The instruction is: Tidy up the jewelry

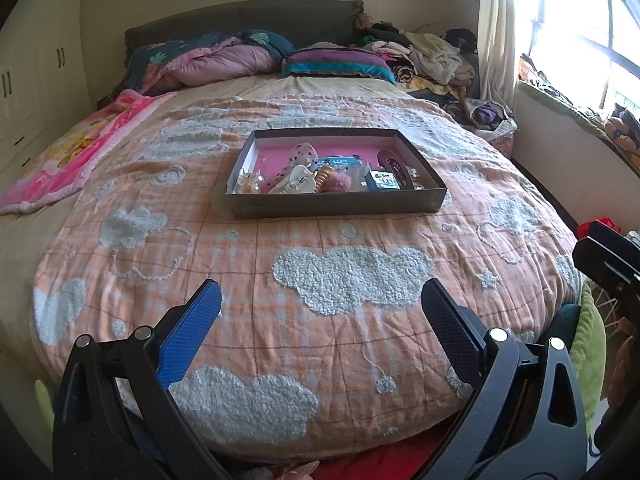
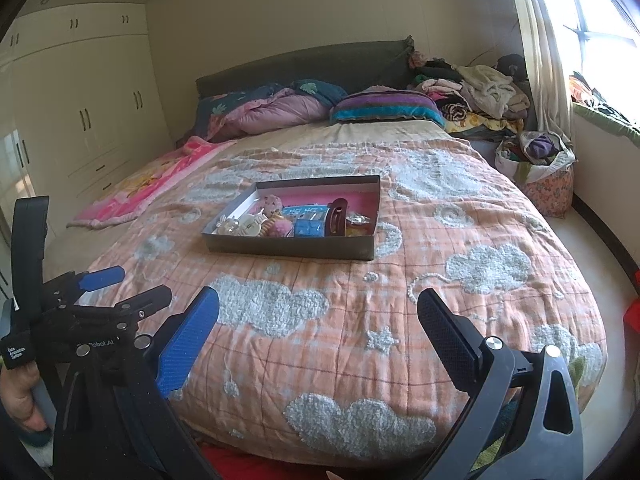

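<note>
A shallow grey box (image 1: pixel 336 204) with a pink lining sits in the middle of the bed. It holds several hair clips, scrunchies and small packets, among them a dark red clip (image 1: pixel 396 166) and a cream claw clip (image 1: pixel 294 182). The box also shows in the right wrist view (image 2: pixel 288 246). My left gripper (image 1: pixel 320 300) is open and empty above the near part of the bedspread, well short of the box. My right gripper (image 2: pixel 318 308) is open and empty, also short of the box. The left gripper (image 2: pixel 120 284) shows at the left of the right wrist view.
The bed has an orange bedspread with cloud patches (image 1: pixel 348 276). Pillows and quilts (image 1: pixel 224 60) lie at the headboard. A clothes pile (image 1: pixel 424 56) and a fabric basket (image 2: pixel 540 172) stand at the right. Wardrobes (image 2: pixel 80 120) line the left wall.
</note>
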Demonstrator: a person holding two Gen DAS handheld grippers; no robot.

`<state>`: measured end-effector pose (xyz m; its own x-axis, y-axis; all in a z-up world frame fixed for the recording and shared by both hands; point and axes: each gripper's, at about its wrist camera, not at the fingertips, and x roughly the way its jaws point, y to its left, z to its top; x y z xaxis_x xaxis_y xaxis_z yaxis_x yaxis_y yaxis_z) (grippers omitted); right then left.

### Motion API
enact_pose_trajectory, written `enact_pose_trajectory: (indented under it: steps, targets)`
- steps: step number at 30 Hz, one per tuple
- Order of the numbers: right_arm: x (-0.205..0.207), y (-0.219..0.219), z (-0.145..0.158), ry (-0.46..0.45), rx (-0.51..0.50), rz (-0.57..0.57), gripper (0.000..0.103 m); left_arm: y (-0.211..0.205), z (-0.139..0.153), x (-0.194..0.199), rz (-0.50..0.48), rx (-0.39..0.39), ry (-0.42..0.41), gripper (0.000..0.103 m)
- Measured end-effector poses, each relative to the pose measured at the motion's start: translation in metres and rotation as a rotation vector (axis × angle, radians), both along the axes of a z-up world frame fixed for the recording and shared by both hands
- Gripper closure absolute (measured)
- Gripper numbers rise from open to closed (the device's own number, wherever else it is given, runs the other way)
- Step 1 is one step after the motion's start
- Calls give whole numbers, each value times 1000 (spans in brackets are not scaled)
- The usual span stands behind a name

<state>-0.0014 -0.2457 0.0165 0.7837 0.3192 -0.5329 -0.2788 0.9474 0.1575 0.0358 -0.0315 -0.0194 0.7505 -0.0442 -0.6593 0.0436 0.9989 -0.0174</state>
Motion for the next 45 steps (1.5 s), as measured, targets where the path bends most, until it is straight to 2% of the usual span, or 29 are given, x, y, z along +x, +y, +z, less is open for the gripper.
enact_pose_trajectory:
  steps: [27,45]
  targets:
    - [0,0,2,1,-6,4,4,1,0,0,9,15,0,9]
    - [-3,7,4,-5,-46,19,4,4,6,-1,2,15,-11,9]
